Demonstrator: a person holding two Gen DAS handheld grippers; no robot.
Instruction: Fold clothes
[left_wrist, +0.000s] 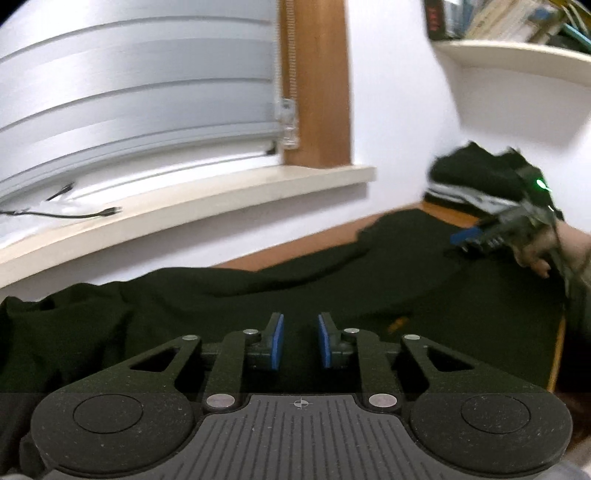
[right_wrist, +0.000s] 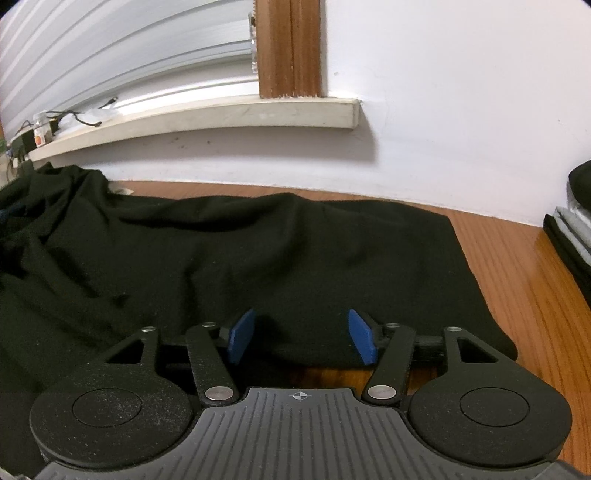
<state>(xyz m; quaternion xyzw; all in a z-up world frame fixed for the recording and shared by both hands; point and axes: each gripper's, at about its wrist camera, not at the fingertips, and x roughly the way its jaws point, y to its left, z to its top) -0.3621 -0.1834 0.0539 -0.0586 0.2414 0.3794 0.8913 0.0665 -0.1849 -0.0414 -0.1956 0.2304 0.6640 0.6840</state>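
Left wrist view, left side: window blind (left_wrist: 140, 85) above pale sill (left_wrist: 184, 206), black cable (left_wrist: 66, 214) lying on sill. Wooden window frame (left_wrist: 317, 81) right of blind, white wall (left_wrist: 399, 110) beyond.

Centre: black garment (left_wrist: 258, 302) spread wide over wooden table (left_wrist: 288, 254), reaching from left edge nearly to right edge, rumpled along far side. Left gripper (left_wrist: 301, 341) low over garment near front edge, blue pads (left_wrist: 276, 341) narrowly apart, gap between them visible; dark cloth behind gap, cannot tell whether any fold is pinched.

Right: right gripper (left_wrist: 467, 236) blurred, held by a hand (left_wrist: 543, 251) over garment at far right part of table; green light on its body. Stack of folded clothes (left_wrist: 480, 181) at far right corner against wall. Shelf (left_wrist: 517, 51) above with books.

Right wrist view, left side: same garment (right_wrist: 221, 258) bunched toward left edge of table (right_wrist: 517, 266), small items on sill (right_wrist: 221, 114) at far left, too small to name. Centre: right gripper (right_wrist: 302, 338) at front hem of garment, blue pads (right_wrist: 242, 336) spread about halfway, nothing clamped; hem edge lies between the fingers, bare wood showing just under it. Right: garment's straight side edge stops short of right edge, bare wood between it and folded stack (right_wrist: 572, 236) at far right corner.
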